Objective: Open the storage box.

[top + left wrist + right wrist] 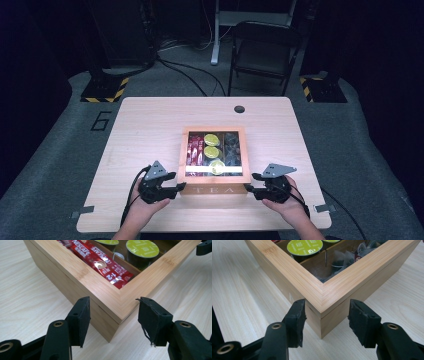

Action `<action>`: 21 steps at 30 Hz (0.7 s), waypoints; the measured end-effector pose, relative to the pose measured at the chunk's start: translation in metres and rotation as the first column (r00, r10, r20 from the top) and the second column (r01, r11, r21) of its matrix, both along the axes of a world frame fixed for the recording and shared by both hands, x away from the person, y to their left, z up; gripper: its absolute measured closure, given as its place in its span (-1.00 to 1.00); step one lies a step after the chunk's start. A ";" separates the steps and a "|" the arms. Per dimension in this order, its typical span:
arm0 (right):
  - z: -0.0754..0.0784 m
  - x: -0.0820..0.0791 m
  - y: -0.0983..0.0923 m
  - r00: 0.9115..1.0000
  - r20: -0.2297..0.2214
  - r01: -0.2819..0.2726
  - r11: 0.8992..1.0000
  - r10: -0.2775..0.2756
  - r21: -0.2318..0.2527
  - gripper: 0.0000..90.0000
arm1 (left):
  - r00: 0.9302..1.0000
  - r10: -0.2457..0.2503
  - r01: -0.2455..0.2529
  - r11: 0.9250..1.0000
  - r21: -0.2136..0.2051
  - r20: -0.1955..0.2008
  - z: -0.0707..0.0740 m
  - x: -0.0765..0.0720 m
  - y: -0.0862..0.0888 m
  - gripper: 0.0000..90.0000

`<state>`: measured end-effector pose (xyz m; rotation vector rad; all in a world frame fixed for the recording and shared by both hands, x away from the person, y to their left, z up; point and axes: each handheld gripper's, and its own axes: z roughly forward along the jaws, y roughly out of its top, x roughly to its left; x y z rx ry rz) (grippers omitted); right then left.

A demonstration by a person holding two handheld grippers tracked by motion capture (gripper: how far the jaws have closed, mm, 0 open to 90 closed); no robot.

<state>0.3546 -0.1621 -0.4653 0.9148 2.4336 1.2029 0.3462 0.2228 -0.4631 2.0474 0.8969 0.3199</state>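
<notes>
A: What can't we make out here?

B: In the high view the wooden tea box (pixel 214 189) is too small for us to read its contents; the lettering on the front is barely legible. The left hand-held gripper (pixel 181 187) and right hand-held gripper (pixel 248 188) meet the front corners, but we can't tell if the pads touch.

A: And closer in?

B: In the left hand-held gripper view the box is cut off by the top edge, and the red sachets (pixel 101 263) and green capsules (pixel 142 248) run out of frame. In the right one the dark packets (pixel 352 255) sit behind glare; print unreadable. Forearms are cut off at the bottom of the high view.
</notes>
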 end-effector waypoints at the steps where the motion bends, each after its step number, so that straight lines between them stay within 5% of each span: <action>1: 0.000 0.000 0.000 1.000 -0.002 -0.008 1.000 0.008 0.001 0.08 | 1.000 -0.004 0.004 1.000 -0.006 -0.008 -0.001 0.000 -0.001 -0.04; 21: -0.006 0.000 0.003 1.000 0.007 -0.030 0.999 0.031 -0.030 0.15 | 1.000 -0.016 0.015 0.997 0.070 0.009 -0.007 -0.001 -0.006 0.00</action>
